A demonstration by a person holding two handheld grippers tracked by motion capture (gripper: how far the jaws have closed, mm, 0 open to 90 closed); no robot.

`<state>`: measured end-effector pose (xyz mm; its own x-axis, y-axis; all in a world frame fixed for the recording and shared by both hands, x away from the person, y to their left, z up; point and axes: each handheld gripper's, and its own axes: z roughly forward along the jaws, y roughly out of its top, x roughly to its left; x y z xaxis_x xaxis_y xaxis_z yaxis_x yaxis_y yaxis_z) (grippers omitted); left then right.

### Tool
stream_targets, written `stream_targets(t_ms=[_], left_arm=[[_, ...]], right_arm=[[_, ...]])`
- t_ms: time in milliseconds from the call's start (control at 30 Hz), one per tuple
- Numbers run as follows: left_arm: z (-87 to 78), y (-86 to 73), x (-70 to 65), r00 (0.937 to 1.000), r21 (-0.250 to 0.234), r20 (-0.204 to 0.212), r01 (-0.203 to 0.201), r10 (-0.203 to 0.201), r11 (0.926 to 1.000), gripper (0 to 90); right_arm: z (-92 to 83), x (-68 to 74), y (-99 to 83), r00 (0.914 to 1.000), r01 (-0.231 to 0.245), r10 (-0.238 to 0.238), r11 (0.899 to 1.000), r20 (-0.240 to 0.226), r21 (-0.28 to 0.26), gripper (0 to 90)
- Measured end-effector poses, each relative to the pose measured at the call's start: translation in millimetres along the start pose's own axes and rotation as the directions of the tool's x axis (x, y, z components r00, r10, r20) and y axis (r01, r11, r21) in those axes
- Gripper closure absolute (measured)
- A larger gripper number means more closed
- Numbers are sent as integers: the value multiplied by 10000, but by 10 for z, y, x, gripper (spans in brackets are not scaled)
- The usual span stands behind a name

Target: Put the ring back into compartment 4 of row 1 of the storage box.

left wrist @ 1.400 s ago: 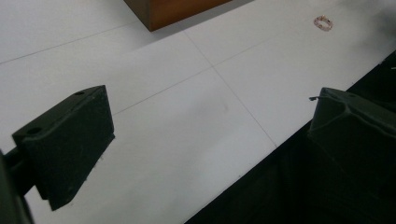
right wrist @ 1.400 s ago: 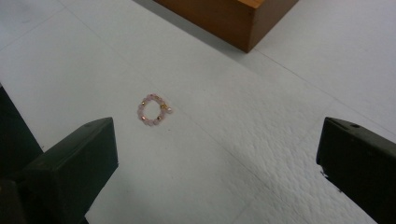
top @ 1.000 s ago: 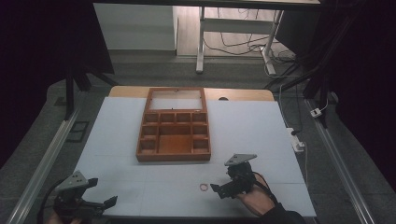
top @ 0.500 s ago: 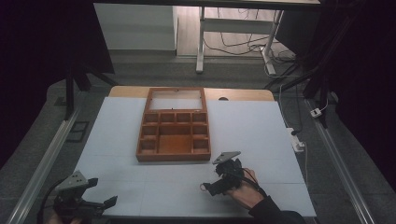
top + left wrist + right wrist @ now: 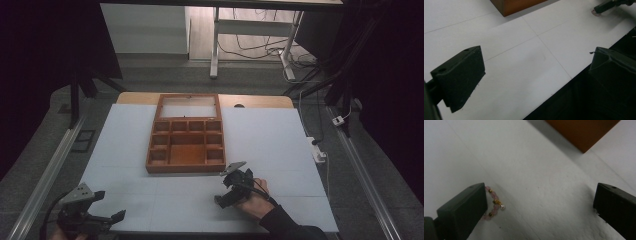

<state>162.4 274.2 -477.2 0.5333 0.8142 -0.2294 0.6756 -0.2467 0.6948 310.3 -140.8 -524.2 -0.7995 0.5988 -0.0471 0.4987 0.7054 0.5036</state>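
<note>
right gripper lowered over bracelet, moved left

Dim surroundings, bright tabletop (soft close-ups)

high view looks down; both close tool views share the wooden box corner.

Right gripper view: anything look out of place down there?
Yes: a pink beaded bracelet lies loose on the white table outside the wooden compartment box, half hidden by one jaw of the open right tongs.
</note>
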Motion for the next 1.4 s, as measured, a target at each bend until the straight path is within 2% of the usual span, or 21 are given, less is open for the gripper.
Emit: stream_targets(t_ms=[133, 233, 267, 333, 367, 400, 433, 467, 500, 600, 667, 800, 1100, 1400], left_arm=[[1, 0, -1, 10000, -1, 7, -22, 22, 10000, 1], [2, 1, -3, 10000, 10, 31, -30, 30, 10000, 1], [4, 2, -4, 10000, 19, 27, -39, 39, 10000, 1], [4, 2, -4, 10000, 22, 18, -45, 45, 10000, 1], [4, 3, -5, 10000, 28, 19, -48, 48, 10000, 1], [6, 3, -5, 10000, 38, 22, -52, 51, 10000, 1], [8, 3, -7, 10000, 49, 12, -62, 62, 10000, 1], [8, 3, -7, 10000, 49, 12, -62, 62, 10000, 1], [8, 3, -7, 10000, 54, 9, -73, 73, 10000, 1], [6, 3, -7, 10000, 47, 15, -68, 68, 10000, 1], [7, 3, -7, 10000, 46, 17, -67, 67, 10000, 1], [8, 3, -8, 10000, 61, 21, -89, 89, 9999, 1], [6, 3, -9, 10000, 43, 30, -92, 92, 9999, 1], [3, 2, -5, 10000, 29, 42, -72, 72, 10000, 1]], right_arm=[[-10, 2, 4, 9998, 184, -184, 9998, -92, 12, 31], [-33, 22, 16, 9991, 340, -339, 9994, -261, 22, 125], [-68, 43, 30, 9973, 597, -594, 9982, -435, 58, 251], [-98, 67, 42, 9956, 745, -737, 9971, -573, 120, 372], [-98, 67, 42, 9956, 745, -737, 9971, -573, 120, 372], [-110, 78, 47, 9948, 813, -802, 9966, -625, 159, 429], [-130, 102, 55, 9928, 1004, -985, 9946, -685, 248, 563], [-130, 102, 55, 9928, 1004, -985, 9946, -685, 248, 563], [-144, 135, 61, 9903, 1151, -1120, 9928, -821, 329, 677], [-149, 175, 65, 9862, 1385, -1343, 9896, -966, 377, 828], [-149, 182, 65, 9845, 1469, -1424, 9884, -1026, 381, 835], [-152, 186, 75, 9881, 1217, -1164, 9914, -1006, 475, 840], [-170, 175, 78, 9898, 998, -949, 9942, -1063, 411, 840], [-314, 124, 117, 9920, 779, -820, 9959, -956, -457, 841]])
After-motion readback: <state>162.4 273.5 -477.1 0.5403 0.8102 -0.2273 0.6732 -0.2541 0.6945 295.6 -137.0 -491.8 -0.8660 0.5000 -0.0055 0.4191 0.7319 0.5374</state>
